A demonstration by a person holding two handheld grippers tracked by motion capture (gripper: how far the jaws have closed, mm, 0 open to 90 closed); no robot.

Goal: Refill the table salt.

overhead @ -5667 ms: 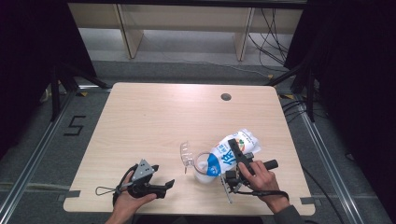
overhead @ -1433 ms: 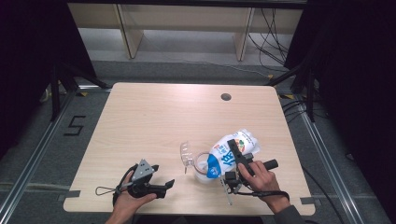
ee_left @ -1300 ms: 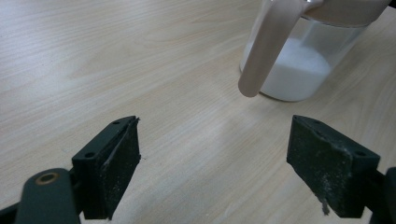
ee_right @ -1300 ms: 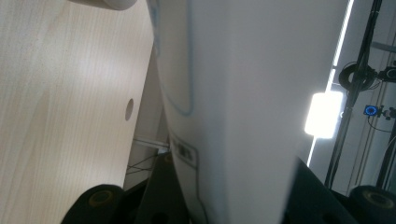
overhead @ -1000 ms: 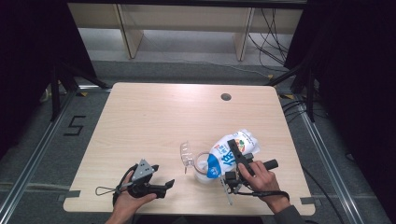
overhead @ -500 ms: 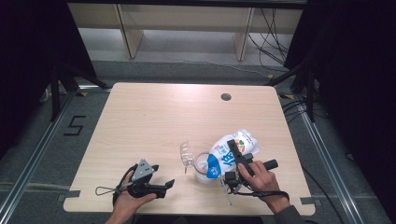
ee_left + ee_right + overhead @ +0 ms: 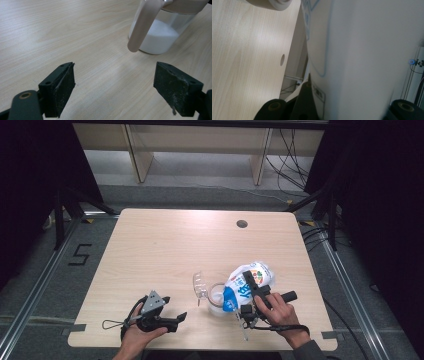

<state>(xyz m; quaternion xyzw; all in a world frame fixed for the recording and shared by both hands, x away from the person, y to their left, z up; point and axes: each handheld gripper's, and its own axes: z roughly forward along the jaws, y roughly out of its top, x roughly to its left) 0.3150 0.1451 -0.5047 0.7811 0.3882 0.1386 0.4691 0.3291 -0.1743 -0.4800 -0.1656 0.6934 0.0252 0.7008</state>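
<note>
R gripper (image 7: pixel 248 295) clamps white/blue bag (image 7: pixel 246 282), jaws just closing tighter on it; bag tilts w/ its low end over clear jar (image 7: pixel 216 298) at table (image 7: pixel 165 245) front edge, right of centre. Jar holds white powder, hinged lid (image 7: pixel 199 285) flipped open to its left. L gripper (image 7: pixel 176 319) rests on table near jar, jaws wide apart, nothing btwn them.

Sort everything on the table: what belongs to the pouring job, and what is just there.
In the job:
white and blue plastic bag, gripped by the right gripper
clear glass jar of white powder
clear flip lid

Just there:
left gripper, open, idle
round hole in the wooden table
</note>
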